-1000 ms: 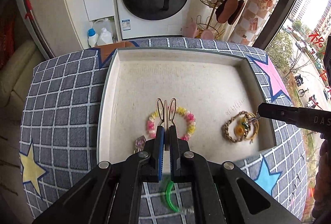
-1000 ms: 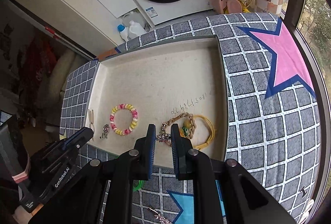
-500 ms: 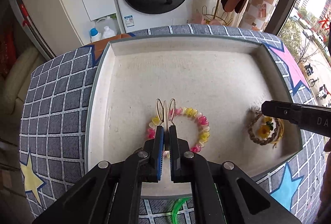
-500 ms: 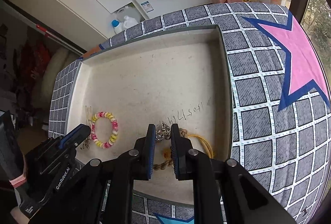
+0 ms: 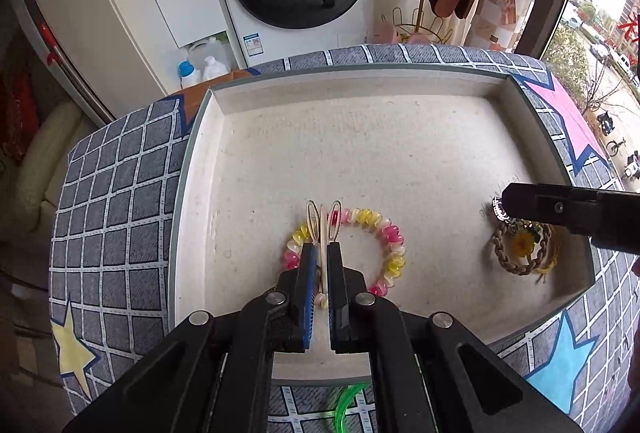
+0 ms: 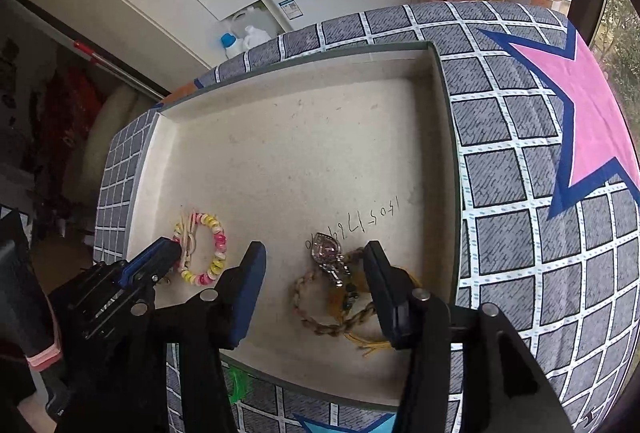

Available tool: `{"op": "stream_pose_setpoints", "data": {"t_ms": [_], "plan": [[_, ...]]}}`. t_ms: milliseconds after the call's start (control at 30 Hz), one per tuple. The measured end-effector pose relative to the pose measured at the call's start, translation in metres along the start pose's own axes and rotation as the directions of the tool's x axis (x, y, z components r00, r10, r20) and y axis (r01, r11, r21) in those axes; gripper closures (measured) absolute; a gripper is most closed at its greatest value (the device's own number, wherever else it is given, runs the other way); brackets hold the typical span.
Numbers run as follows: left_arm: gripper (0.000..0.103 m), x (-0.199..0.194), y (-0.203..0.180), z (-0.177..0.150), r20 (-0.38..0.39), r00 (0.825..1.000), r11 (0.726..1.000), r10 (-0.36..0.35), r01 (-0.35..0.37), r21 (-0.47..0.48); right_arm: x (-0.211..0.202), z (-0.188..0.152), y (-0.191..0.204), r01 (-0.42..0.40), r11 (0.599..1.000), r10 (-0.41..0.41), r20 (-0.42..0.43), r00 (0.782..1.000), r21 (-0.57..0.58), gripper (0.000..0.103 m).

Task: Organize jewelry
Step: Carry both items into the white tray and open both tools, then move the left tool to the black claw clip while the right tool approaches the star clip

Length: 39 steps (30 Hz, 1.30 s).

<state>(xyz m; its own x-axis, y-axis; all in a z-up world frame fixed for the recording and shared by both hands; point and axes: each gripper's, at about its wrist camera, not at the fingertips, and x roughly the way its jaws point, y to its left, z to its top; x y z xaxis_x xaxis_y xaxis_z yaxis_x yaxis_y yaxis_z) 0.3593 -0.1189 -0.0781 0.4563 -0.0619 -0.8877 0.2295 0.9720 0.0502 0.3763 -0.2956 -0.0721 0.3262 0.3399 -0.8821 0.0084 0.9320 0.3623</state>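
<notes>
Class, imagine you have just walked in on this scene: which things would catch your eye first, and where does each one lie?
The pink and yellow bead bracelet stands out on the pale floor of the shallow tray, near its front edge, with the left gripper shut on thin gold hoop earrings above it. Toward the tray's right side a silver charm lies on a braided rope bracelet, between the right gripper's just-opened jaws.

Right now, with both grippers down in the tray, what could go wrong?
1. The left gripper is shut on a thin gold earring right over the bead bracelet; releasing here could tangle them.
2. The right gripper, whose jaws have just been opening, straddles the silver charm lying on the braided bracelet; lifting away carelessly could snag them.
</notes>
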Motion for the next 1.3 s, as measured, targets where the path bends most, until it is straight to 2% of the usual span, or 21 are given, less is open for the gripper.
{"op": "stream_pose_setpoints", "data": {"t_ms": [433, 733, 767, 800, 833, 967, 1133, 1300], "plan": [[0.086, -0.011, 0.002, 0.004, 0.025, 1.000, 1.000, 0.012, -0.012, -0.018, -0.029, -0.003, -0.006, -0.095, 0.992, 0.090, 0.055, 0.994, 0.082, 0.048], [0.084, -0.020, 0.006, 0.006, 0.046, 0.999, 0.999, -0.015, 0.017, -0.048, -0.039, -0.006, -0.006, -0.117, 0.988, 0.110, 0.068, 0.992, 0.099, 0.047], [0.071, -0.021, 0.008, 0.006, 0.045, 0.999, 0.998, -0.020, 0.023, -0.057, -0.040, -0.006, -0.006, -0.117, 0.988, 0.111, 0.069, 0.991, 0.101, 0.046], [0.004, -0.021, 0.008, 0.006, 0.037, 0.999, 0.998, -0.021, 0.023, -0.063, -0.042, -0.007, -0.006, -0.120, 0.987, 0.113, 0.071, 0.991, 0.104, 0.045], [0.000, -0.023, 0.010, 0.006, 0.043, 0.999, 0.997, 0.000, 0.003, -0.078, -0.043, -0.008, -0.007, -0.123, 0.987, 0.116, 0.072, 0.991, 0.107, 0.043], [0.000, -0.020, 0.011, 0.005, 0.059, 0.998, 0.997, 0.000, 0.004, -0.079, -0.046, -0.010, -0.006, -0.126, 0.986, 0.118, 0.079, 0.990, 0.111, 0.036], [0.000, -0.028, 0.011, 0.001, 0.106, 0.994, 0.998, 0.033, -0.027, -0.054, -0.051, -0.013, -0.005, -0.139, 0.983, 0.129, 0.091, 0.988, 0.123, 0.021], [0.000, -0.040, 0.019, -0.009, 0.121, 0.991, 0.996, 0.051, -0.043, -0.074, -0.061, -0.019, -0.001, -0.146, 0.982, 0.134, 0.106, 0.985, 0.121, 0.018]]}}
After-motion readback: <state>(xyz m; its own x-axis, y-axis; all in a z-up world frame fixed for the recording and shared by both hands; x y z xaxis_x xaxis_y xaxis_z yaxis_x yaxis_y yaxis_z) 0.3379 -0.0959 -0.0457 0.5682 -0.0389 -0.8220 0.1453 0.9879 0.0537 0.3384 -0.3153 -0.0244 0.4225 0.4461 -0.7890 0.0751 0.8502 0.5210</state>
